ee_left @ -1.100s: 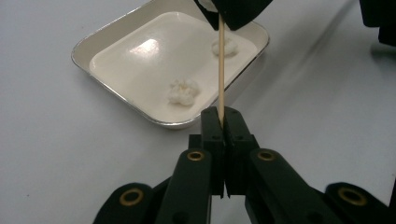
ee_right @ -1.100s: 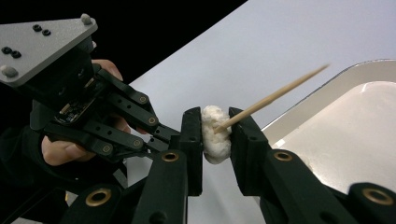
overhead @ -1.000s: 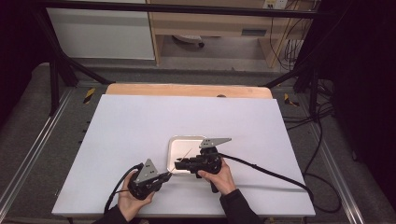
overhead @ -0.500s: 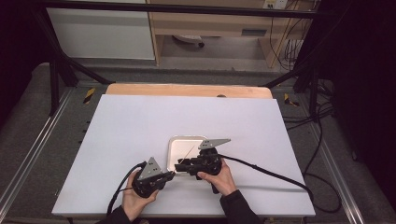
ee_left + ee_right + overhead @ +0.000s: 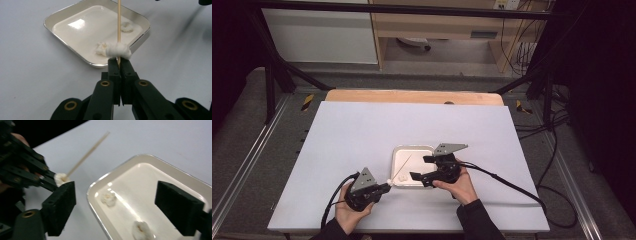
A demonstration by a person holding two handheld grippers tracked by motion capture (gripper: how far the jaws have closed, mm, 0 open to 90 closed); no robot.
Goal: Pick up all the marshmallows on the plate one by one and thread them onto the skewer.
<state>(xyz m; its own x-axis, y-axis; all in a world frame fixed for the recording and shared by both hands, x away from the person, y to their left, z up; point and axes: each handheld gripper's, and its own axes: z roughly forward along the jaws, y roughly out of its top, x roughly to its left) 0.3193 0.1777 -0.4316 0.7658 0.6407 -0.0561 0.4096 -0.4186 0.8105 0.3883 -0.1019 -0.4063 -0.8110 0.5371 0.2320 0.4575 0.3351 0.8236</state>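
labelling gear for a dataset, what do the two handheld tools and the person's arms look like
Both are black linkage tools: the left tool and right tool each carry a grey three-cornered plate on top and trail a black cable. Brass-coloured pivot pins show on the arms, and the right tool's jaws end in blocky black pads. The person wears dark sleeves.

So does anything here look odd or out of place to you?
Nothing is spilled or broken. One white puff sits threaded on the wooden skewer right at the shut left gripper, while two more puffs lie loose in the tray.
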